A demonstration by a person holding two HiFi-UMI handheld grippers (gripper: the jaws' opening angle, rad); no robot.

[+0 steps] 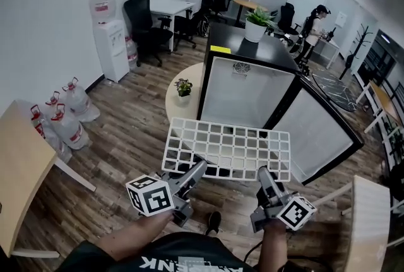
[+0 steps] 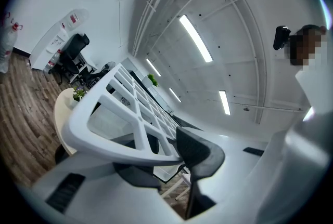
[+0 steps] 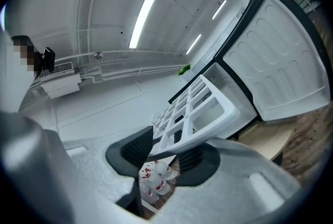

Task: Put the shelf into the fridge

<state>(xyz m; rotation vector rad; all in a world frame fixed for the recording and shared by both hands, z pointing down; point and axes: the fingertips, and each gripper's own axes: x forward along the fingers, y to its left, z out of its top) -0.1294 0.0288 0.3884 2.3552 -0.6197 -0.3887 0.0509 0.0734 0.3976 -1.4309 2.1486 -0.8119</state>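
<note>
A white grid shelf [image 1: 227, 147] is held in the air, roughly level, directly in front of the open fridge [image 1: 247, 93], with its far long edge turned toward the cabinet opening. Whether that edge has crossed the opening cannot be told from the head view. The near long edge is gripped at two places. The left claw [image 1: 197, 168] is closed on the rim near the shelf's left corner. In the left gripper view one dark pad is seen under the rim and the other against its upper side. The right claw [image 1: 265, 175] is closed on the same rim toward the right corner, and in the right gripper view the white rim is pinched between its two pads. The fridge door [image 1: 323, 129] stands swung wide open to the right of the cabinet. A potted plant [image 1: 257, 23] is set on top of the fridge. A round table [image 1: 173, 99] carrying a small plant [image 1: 183, 88] is found just beside the fridge's left side. Several water bottles [image 1: 66, 116] lie on the wooden floor [image 1: 126, 138] at the left wall, near a water dispenser [image 1: 112, 43] and an office chair [image 1: 144, 24]. A person [image 1: 314, 28] is noted well behind the fridge.
</note>
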